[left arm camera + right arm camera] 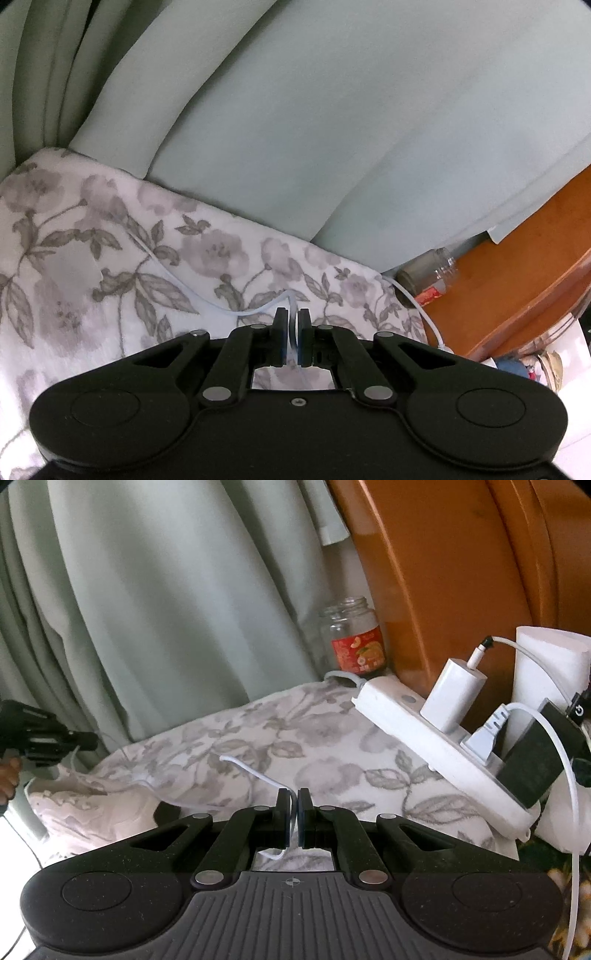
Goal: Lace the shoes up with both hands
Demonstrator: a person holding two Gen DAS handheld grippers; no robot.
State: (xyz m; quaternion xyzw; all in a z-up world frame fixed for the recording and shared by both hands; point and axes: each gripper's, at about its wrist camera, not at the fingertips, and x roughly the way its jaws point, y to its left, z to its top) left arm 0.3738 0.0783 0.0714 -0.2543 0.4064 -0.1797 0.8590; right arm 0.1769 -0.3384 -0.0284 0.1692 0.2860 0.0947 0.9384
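Between the closed black jaws of the left gripper (294, 314) a thin white shoelace (173, 284) was pinched; from the pads the lace was seen to run away to the left across a white bedspread printed with grey flowers (92, 229), which was bordered behind by a pale green curtain (332, 129); at the right a clear glass jar with a red label (430, 275) was seen lying beside an orange-brown wooden headboard (535, 258), though the tilt may be the camera's own.

Between the jaws of the right gripper (294, 795), likewise shut, a second stretch of the white lace (255, 771) was clamped, its loose end curling below the pads; that lace was led back to a pale pink-white lace-patterned shoe (85, 805) resting on the flowered cover at the left, just beneath the left gripper, which was seen there at the frame's edge with a hand (9, 775) behind it; to the right a white power strip (413, 731) loaded with a white charger (450, 694) and plugs was propped against the headboard.
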